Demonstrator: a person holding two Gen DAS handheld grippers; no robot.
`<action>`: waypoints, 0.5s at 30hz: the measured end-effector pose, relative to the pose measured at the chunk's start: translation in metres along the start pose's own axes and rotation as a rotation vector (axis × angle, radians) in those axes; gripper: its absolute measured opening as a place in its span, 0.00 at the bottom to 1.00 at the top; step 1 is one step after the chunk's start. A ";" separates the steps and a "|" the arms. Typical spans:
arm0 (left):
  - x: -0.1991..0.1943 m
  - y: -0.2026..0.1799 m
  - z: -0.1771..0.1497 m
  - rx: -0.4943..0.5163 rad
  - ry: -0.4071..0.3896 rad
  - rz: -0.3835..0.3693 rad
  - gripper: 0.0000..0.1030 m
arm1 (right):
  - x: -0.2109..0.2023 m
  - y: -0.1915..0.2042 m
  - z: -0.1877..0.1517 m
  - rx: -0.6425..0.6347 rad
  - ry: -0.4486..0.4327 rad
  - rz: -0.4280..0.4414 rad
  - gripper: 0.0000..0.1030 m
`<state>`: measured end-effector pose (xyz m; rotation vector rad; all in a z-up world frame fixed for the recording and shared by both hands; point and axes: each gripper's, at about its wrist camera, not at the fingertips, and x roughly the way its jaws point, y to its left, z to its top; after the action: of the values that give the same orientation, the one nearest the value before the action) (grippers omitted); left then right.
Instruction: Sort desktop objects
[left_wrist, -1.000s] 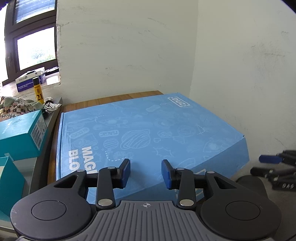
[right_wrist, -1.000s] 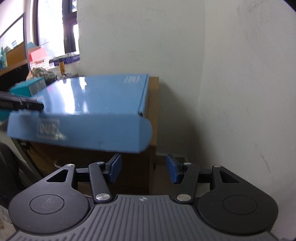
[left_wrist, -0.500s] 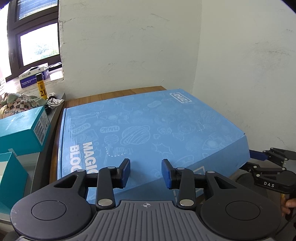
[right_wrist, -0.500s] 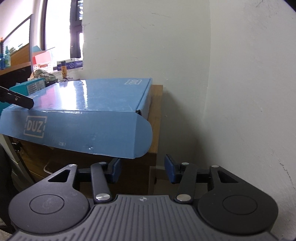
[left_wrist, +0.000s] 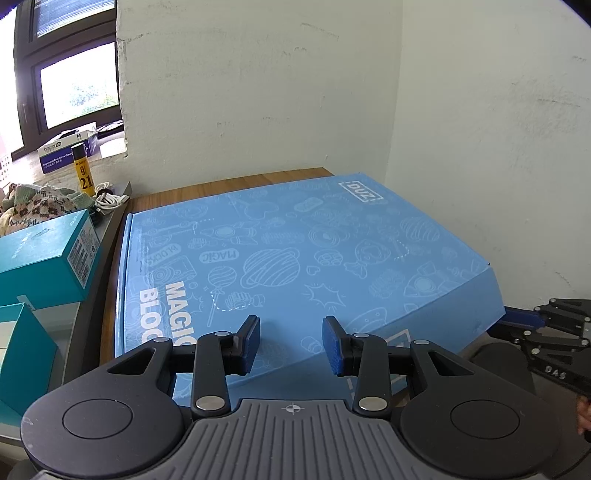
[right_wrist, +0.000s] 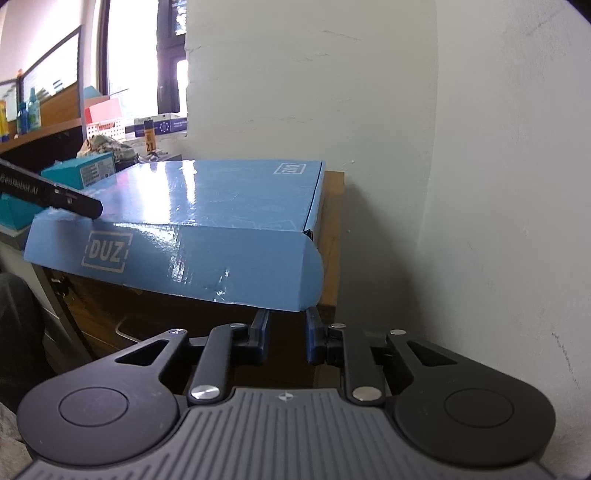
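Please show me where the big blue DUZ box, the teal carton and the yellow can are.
blue DUZ box (left_wrist: 295, 254): left wrist view, middle of its printed lid.
teal carton (left_wrist: 40, 254): left wrist view, its top face.
yellow can (left_wrist: 84, 173): left wrist view, its yellow body above the number.

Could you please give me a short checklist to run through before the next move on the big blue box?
1. Right gripper lined up with the rounded front flap of the blue box: ok, fingers just under its lower edge.
2. Flap between the jaws: not ok; they are closing, nothing is between them yet.
3. Left gripper on the box: cannot tell; the jaws stand apart over the box's near edge, contact unclear.
4. Box seated on the wooden desk: not ok; its front overhangs the desk edge.
5. Room on the left: not ok; the teal box sits close beside it.
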<state>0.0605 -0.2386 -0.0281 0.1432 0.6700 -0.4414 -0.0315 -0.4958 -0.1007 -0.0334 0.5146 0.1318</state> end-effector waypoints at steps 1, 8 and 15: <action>0.000 0.000 0.000 0.002 0.001 0.000 0.39 | 0.002 0.001 -0.003 -0.018 -0.009 -0.007 0.23; 0.000 0.001 0.000 -0.001 0.004 -0.002 0.39 | 0.010 0.001 -0.013 -0.037 -0.055 -0.033 0.22; 0.000 0.000 0.000 -0.003 0.002 0.003 0.39 | 0.013 -0.003 -0.019 -0.044 -0.104 -0.044 0.22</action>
<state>0.0602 -0.2389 -0.0284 0.1416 0.6728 -0.4373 -0.0292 -0.4989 -0.1235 -0.0802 0.4073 0.1012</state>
